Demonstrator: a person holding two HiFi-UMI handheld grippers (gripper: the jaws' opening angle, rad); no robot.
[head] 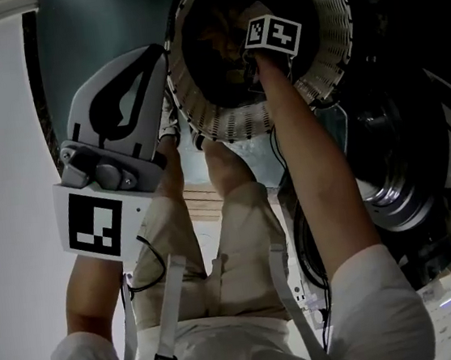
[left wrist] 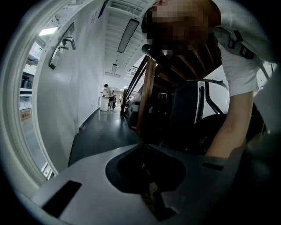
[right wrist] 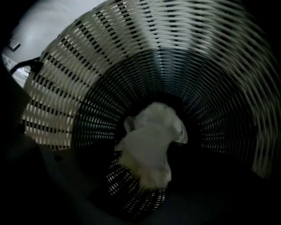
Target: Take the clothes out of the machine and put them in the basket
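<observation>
Clothes amount to one white garment (right wrist: 151, 149) deep inside the basket (right wrist: 79, 74), near its bottom. The right claw (head: 251, 45) is sunk through the basket's mouth, but its view is too dark to tell whether it grips the garment or is free of it. The left claw (left wrist: 141, 147) is pressed together and empty, outside the basket beside its rim. I judge the risk to be this: pulling out with fabric snagged would drag the garment back out, or the forearm could tip the basket.
</observation>
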